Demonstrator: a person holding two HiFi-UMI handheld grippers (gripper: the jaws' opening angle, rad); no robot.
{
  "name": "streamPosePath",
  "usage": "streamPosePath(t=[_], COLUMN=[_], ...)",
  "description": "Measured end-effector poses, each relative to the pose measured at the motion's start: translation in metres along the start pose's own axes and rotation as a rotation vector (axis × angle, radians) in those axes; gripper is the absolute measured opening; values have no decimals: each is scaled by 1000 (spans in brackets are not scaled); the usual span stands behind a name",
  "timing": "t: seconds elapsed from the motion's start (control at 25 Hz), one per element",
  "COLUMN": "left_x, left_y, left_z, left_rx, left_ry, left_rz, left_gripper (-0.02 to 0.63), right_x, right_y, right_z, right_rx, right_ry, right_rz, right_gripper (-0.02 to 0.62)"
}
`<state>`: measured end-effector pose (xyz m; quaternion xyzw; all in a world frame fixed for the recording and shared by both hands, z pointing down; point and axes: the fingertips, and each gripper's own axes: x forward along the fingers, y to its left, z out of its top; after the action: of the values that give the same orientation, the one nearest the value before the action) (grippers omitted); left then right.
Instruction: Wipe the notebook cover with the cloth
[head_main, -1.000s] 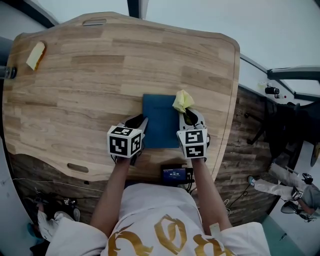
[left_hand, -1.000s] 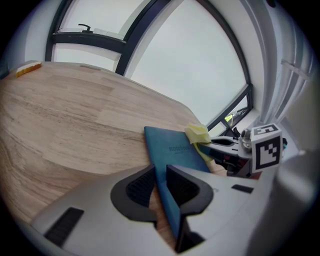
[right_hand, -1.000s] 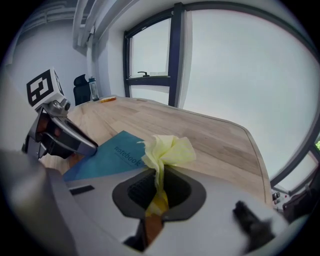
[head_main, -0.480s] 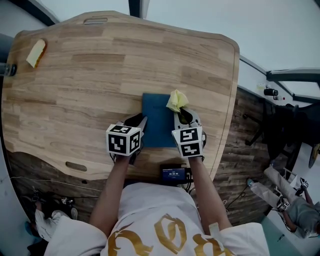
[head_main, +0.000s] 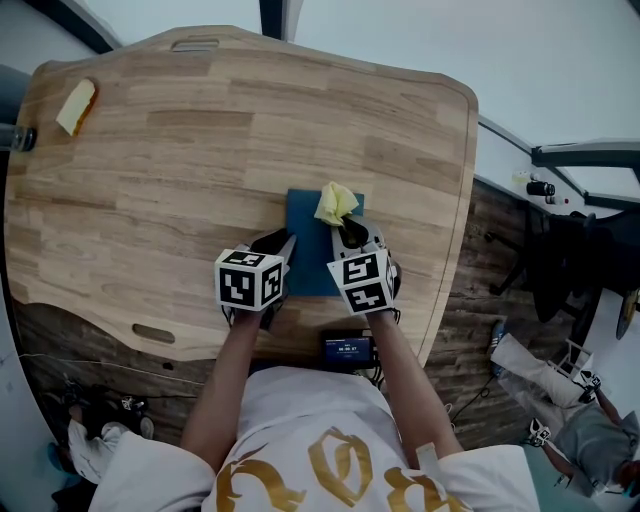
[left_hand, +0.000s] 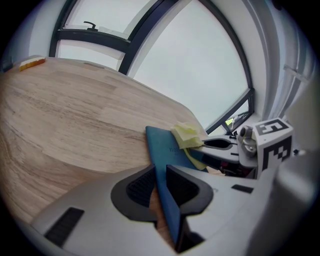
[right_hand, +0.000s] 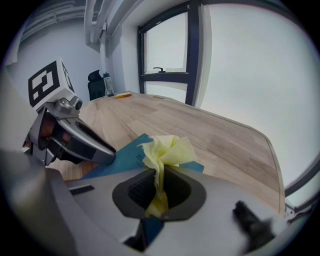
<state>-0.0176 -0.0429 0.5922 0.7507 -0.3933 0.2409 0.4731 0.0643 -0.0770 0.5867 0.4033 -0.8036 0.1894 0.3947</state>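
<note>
Wiping is being carried across the blue notebook, which is lying near the front edge of the bench. Its left edge is being pinched between the fingers of the left gripper, which are set narrow on the thin cover and are holding it steady. The yellow cloth is being gripped in a bunch by the fingers of the right gripper and is being held over the cover's far part, apparently against it. Since a second ago the cloth is being drawn leftward, from the notebook's right edge to about its middle, while the notebook is being kept where it was. A stroke is therefore judged to be under way, with the left part of the cover not yet being reached.
</note>
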Motion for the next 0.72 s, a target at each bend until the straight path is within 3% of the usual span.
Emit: streamPosePath(t=[0.72], left_x=[0], left_y=[1], left_z=[0], left_rx=[0], left_ry=[1], left_rz=[-3], left_gripper=[77], right_x=[16], right_y=[32], right_z=[21], right_rx=[-67], right_ry=[-2], right_rz=[82], right_gripper=[37])
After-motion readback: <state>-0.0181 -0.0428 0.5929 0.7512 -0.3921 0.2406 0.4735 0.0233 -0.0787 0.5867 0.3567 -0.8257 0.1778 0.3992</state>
